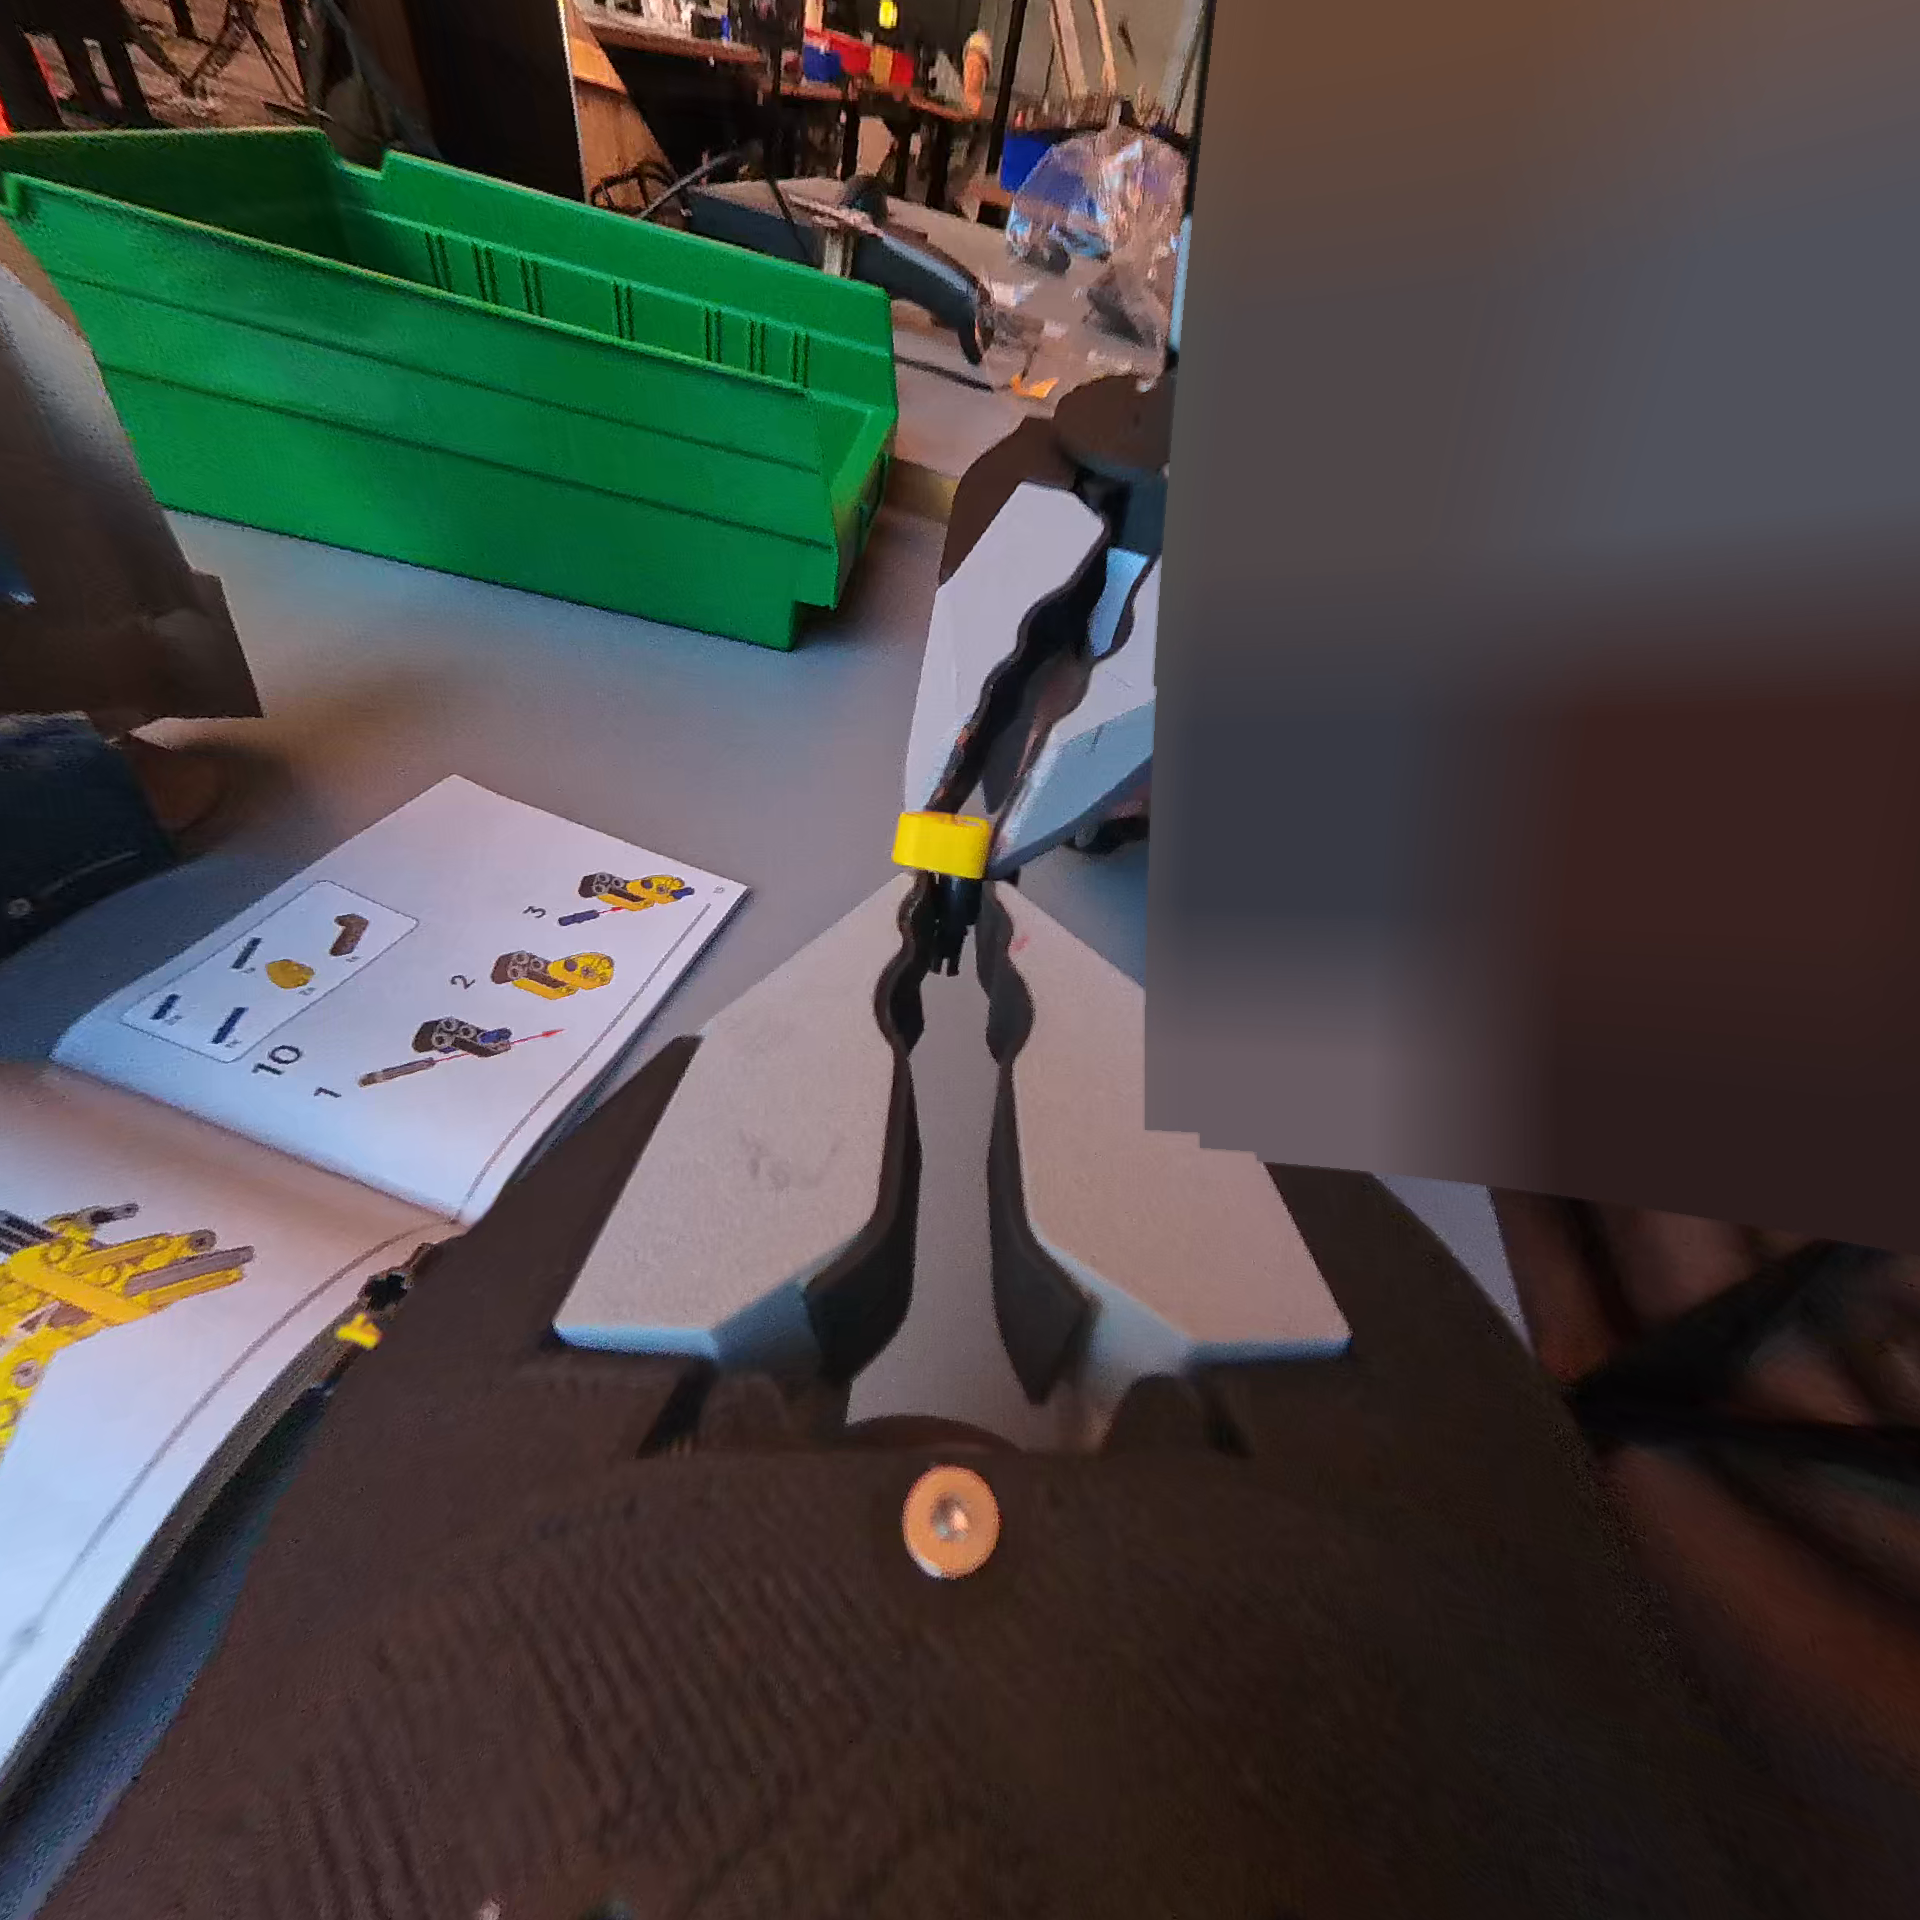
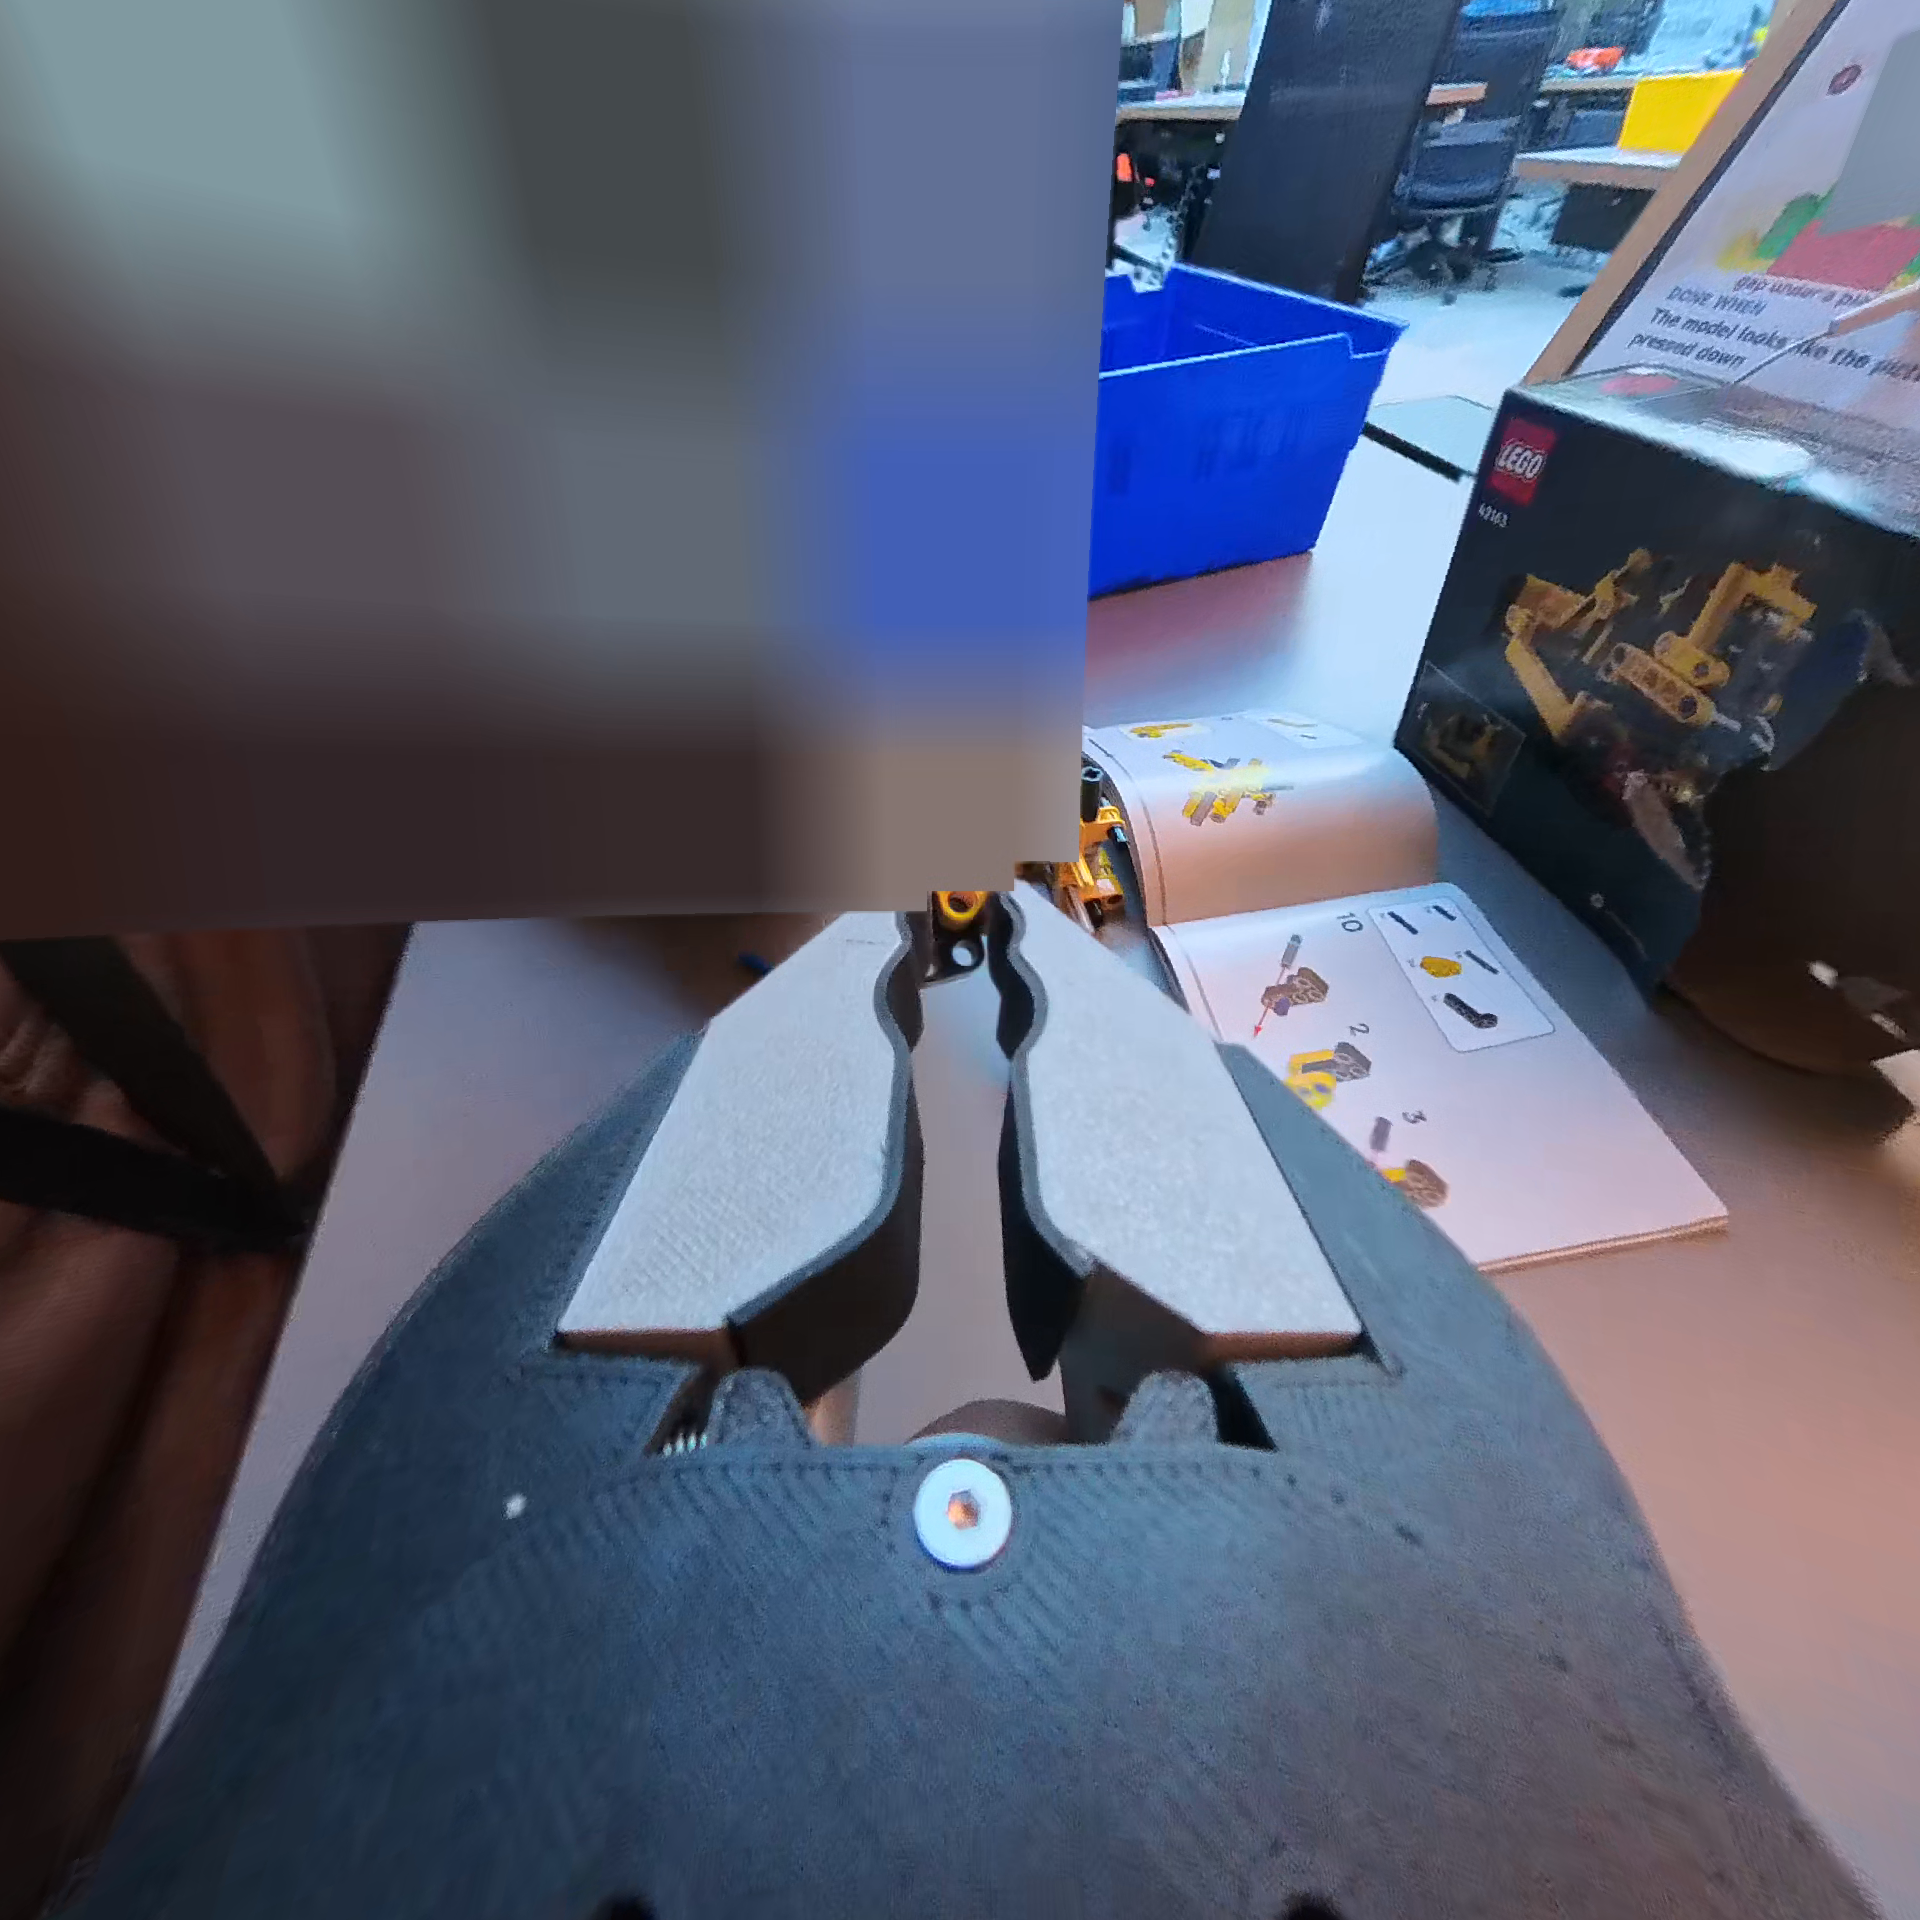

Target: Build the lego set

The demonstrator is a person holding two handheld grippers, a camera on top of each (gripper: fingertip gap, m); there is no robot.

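A small lego assembly hangs between my two grippers, which meet tip to tip above the table. It has a yellow piece (image 1: pixel 940 842) on a black piece (image 1: pixel 948 930). My left gripper (image 1: pixel 948 914) is shut on the black part. My right gripper (image 1: pixel 954 819) comes in from the far side, shut at the yellow part. In the right wrist view my right gripper (image 2: pixel 961 940) pinches a black piece with a hole (image 2: pixel 963 953), with the yellow piece (image 2: pixel 958 904) just beyond. The open instruction booklet (image 1: pixel 436 987) lies on the table to the left.
A green bin (image 1: pixel 468 416) stands behind the booklet. In the right wrist view a blue bin (image 2: pixel 1226 436), the lego box (image 2: pixel 1642 675) and a part-built yellow model (image 2: pixel 1091 847) lie by the booklet (image 2: pixel 1455 1091). A clear plastic bag (image 1: pixel 1101 208) lies far back. Left and right tips are no more than a few centimetres apart.
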